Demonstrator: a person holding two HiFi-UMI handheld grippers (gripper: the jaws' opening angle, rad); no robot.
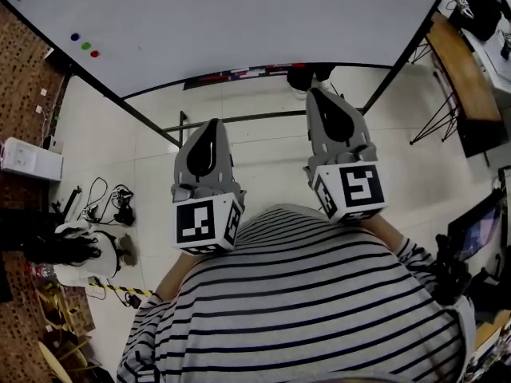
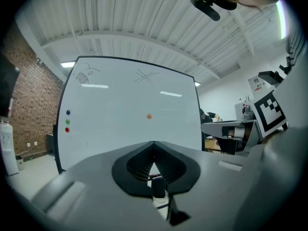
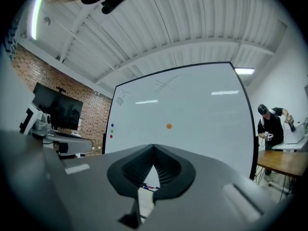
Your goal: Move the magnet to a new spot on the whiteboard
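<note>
The whiteboard stands ahead of me on a black frame. A small orange magnet sticks near the board's middle, and the right gripper view also shows this orange magnet; it is out of sight in the head view. Blue, green and red magnets sit in a short column at the board's left edge. My left gripper and right gripper are held low in front of my striped shirt, well short of the board. Both have their jaws shut with nothing between them.
A wooden desk stands to the right of the board, with a person working beyond it. Cables and a white box lie on the floor at left. A brick wall with a dark screen is at far left.
</note>
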